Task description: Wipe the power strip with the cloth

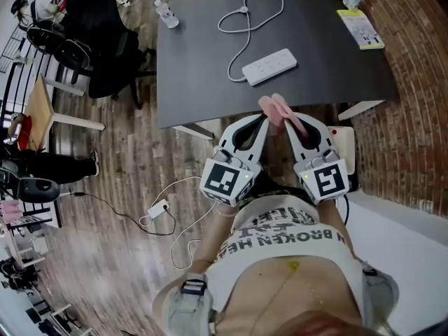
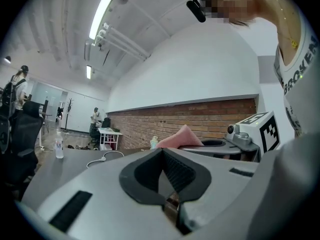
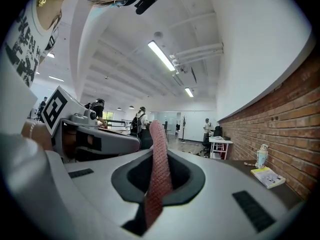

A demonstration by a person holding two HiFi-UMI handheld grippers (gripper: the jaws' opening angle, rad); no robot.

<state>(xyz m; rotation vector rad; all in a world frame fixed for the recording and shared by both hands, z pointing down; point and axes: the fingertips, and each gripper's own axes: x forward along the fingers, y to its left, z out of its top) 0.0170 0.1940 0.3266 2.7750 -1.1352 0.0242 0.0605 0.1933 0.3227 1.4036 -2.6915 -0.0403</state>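
Loaded up, not wiping yet

Office with a brick wall (image 1: 413, 117) and wood floor (image 1: 140, 152). The dark grey rectangular table (image 1: 196, 68) holds the white plastic power strip (image 1: 269, 66) mid-top, untouched. The right gripper (image 1: 289, 122) is clamped on the pink textured cloth (image 1: 275, 108), which pokes forward for wiping, I guess. The left gripper (image 1: 263, 120) has its jaws pressed together, empty, just beside it.

- Light grey, smooth-shelled left gripper (image 1: 264, 120), with a dark teardrop-shaped opening lined by black ribbed pads (image 2: 180, 171) and 2 black rectangular slots (image 2: 71, 210) set into the shell.
- Matching light grey right gripper (image 1: 289, 122), with the same dark opening and 2 black slots.
- White cube with black square markers (image 1: 225, 180) on each gripper, with a tiny green light at 1 corner.
- White T-shirt with black block lettering (image 1: 280, 233).
- Thin gold chain necklace (image 1: 287, 275).
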